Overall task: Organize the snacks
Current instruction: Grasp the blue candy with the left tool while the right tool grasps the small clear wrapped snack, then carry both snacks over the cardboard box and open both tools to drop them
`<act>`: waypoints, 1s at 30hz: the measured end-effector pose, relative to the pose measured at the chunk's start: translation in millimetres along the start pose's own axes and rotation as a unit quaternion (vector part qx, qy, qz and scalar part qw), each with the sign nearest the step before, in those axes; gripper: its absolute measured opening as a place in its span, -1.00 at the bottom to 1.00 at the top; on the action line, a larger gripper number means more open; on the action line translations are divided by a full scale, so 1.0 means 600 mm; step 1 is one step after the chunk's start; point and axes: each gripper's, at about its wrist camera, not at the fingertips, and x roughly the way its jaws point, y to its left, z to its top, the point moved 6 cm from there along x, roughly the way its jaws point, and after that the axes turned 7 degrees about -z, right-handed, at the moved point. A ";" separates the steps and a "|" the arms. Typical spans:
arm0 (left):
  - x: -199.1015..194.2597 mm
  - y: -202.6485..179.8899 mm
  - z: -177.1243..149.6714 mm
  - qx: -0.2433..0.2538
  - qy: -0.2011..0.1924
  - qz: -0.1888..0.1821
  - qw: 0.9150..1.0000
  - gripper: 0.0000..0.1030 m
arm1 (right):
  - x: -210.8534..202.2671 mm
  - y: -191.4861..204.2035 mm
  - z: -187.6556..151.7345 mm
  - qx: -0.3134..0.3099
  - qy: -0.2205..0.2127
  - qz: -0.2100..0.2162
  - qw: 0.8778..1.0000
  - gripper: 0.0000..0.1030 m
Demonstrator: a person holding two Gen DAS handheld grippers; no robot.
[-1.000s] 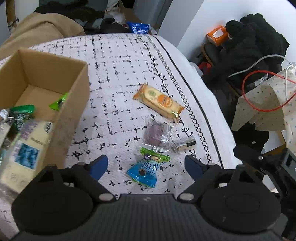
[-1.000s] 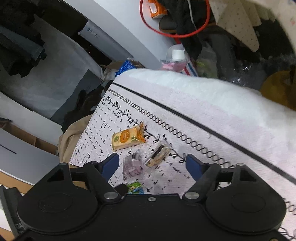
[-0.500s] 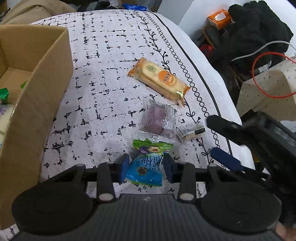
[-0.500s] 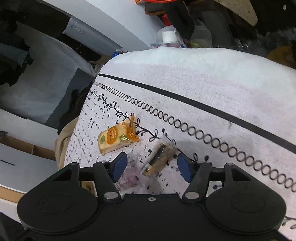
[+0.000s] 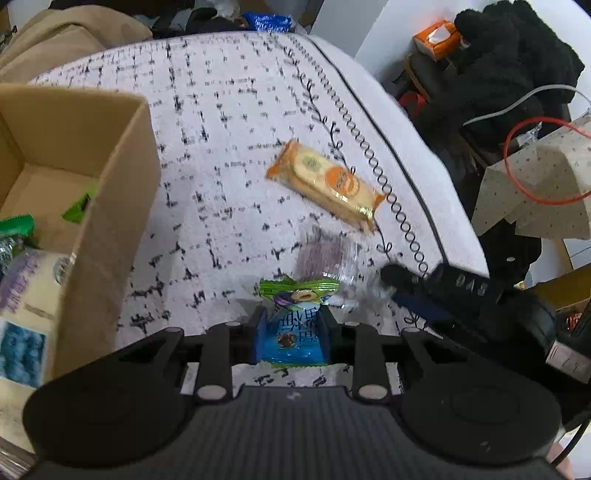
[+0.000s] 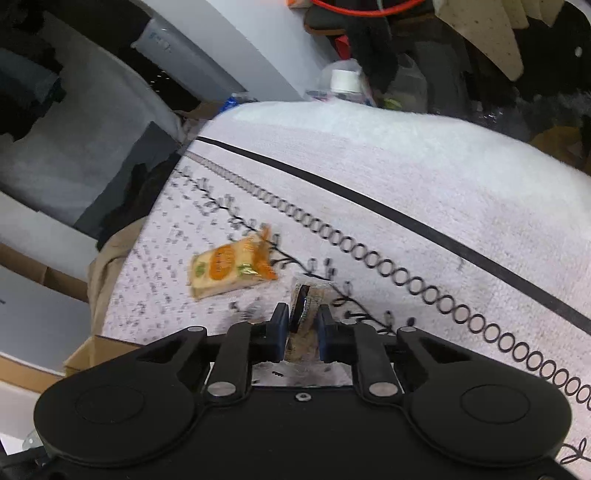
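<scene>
- The left gripper (image 5: 291, 338) is seen with its jaws closing on a blue snack packet (image 5: 293, 341); the blue pads are pressed against both sides of the wrapper, whose green crimped top with a cartoon figure sticks out ahead of the fingertips.
- The right gripper (image 6: 302, 332) is fully clamped on a small clear-wrapped snack (image 6: 306, 310); a pale bar with a dark band is made out, stood on edge between the pads, though blur leaves its kind uncertain.
- Just ahead of the blue packet a clear packet with a purple sweet (image 5: 325, 258) is seen lying flat on the patterned cloth (image 5: 221, 147); the right gripper's dark finger is seen just right of it in the left view.
- Farther ahead an orange cracker pack (image 5: 325, 184) is laid diagonally, apart from the others and close to the ring-and-vine border of the cloth.
- At the left a cardboard box (image 5: 122, 192) is stood open; green and white packets are seen inside; its near wall is well apart from the left gripper, with bare cloth between.
- The cloth's right edge is bounded by a black line; beyond it the surface drops away to dark clothing (image 5: 517, 55), a red cable (image 5: 511, 173) and an orange tissue box (image 5: 436, 35); open cloth is left ahead and between box and snacks.
</scene>
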 end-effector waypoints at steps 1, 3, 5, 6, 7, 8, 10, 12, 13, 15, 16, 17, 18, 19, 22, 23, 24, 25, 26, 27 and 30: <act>-0.005 0.000 0.001 0.001 -0.004 -0.001 1.000 -0.47 | -0.007 0.005 0.002 -0.002 -0.003 0.006 1.000 -0.69; -0.017 -0.001 0.004 0.000 -0.011 -0.003 1.000 -0.48 | -0.024 0.017 0.007 -0.003 -0.012 0.021 1.000 -0.69; -0.032 -0.003 0.005 0.000 -0.019 -0.002 1.000 -0.49 | -0.041 0.030 0.011 -0.010 -0.020 0.036 0.999 -0.69; -0.040 -0.004 0.007 0.001 -0.022 -0.002 1.000 -0.49 | -0.049 0.037 0.012 -0.014 -0.024 0.044 0.999 -0.69; -0.050 -0.006 0.008 0.002 -0.026 -0.002 1.000 -0.49 | -0.056 0.044 0.011 -0.018 -0.027 0.051 0.998 -0.69; -0.062 -0.008 0.009 0.004 -0.032 -0.002 0.999 -0.50 | -0.064 0.051 0.011 -0.022 -0.030 0.058 0.998 -0.69; -0.083 -0.011 0.014 0.007 -0.043 -0.002 0.999 -0.50 | -0.079 0.063 0.009 -0.033 -0.035 0.069 0.996 -0.69; -0.106 -0.013 0.018 0.009 -0.057 -0.003 0.998 -0.50 | -0.093 0.074 0.006 -0.042 -0.040 0.079 0.995 -0.69; -0.118 -0.014 0.020 0.010 -0.064 -0.003 0.998 -0.50 | -0.099 0.079 0.005 -0.046 -0.043 0.085 0.994 -0.69; -0.141 -0.014 0.024 0.010 -0.078 -0.003 0.997 -0.50 | -0.112 0.089 0.001 -0.055 -0.047 0.094 0.993 -0.69; -0.152 -0.012 0.026 0.009 -0.085 -0.002 0.996 -0.50 | -0.118 0.094 -0.002 -0.059 -0.048 0.098 0.992 -0.69; -0.161 -0.009 0.028 0.006 -0.091 -0.001 0.996 -0.50 | -0.123 0.099 -0.004 -0.063 -0.048 0.102 0.992 -0.69; -0.170 -0.006 0.029 0.003 -0.096 0.000 0.995 -0.50 | -0.127 0.105 -0.007 -0.066 -0.049 0.106 0.991 -0.69; -0.179 -0.003 0.029 0.000 -0.101 0.002 0.995 -0.50 | -0.130 0.110 -0.010 -0.070 -0.050 0.109 0.990 -0.69; -0.204 0.012 0.029 -0.010 -0.113 0.008 0.993 -0.50 | -0.140 0.129 -0.018 -0.081 -0.052 0.121 0.988 -0.69; -0.211 0.018 0.029 -0.014 -0.116 0.010 0.993 -0.50 | -0.141 0.133 -0.022 -0.084 -0.052 0.124 0.987 -0.69; -0.219 0.022 0.027 -0.018 -0.119 0.013 0.993 -0.50 | -0.143 0.138 -0.025 -0.088 -0.052 0.126 0.987 -0.69; -0.225 0.028 0.027 -0.022 -0.121 0.015 0.992 -0.50 | -0.145 0.143 -0.027 -0.092 -0.052 0.129 0.986 -0.69; -0.233 0.034 0.027 -0.026 -0.124 0.017 0.992 -0.50 | -0.146 0.148 -0.030 -0.095 -0.052 0.133 0.985 -0.69; -0.240 0.040 0.028 -0.029 -0.128 0.020 0.991 -0.50 | -0.148 0.154 -0.033 -0.098 -0.052 0.137 0.984 -0.69; -0.259 0.059 0.030 -0.040 -0.139 0.027 0.989 -0.50 | -0.155 0.169 -0.041 -0.107 -0.052 0.147 0.982 -0.69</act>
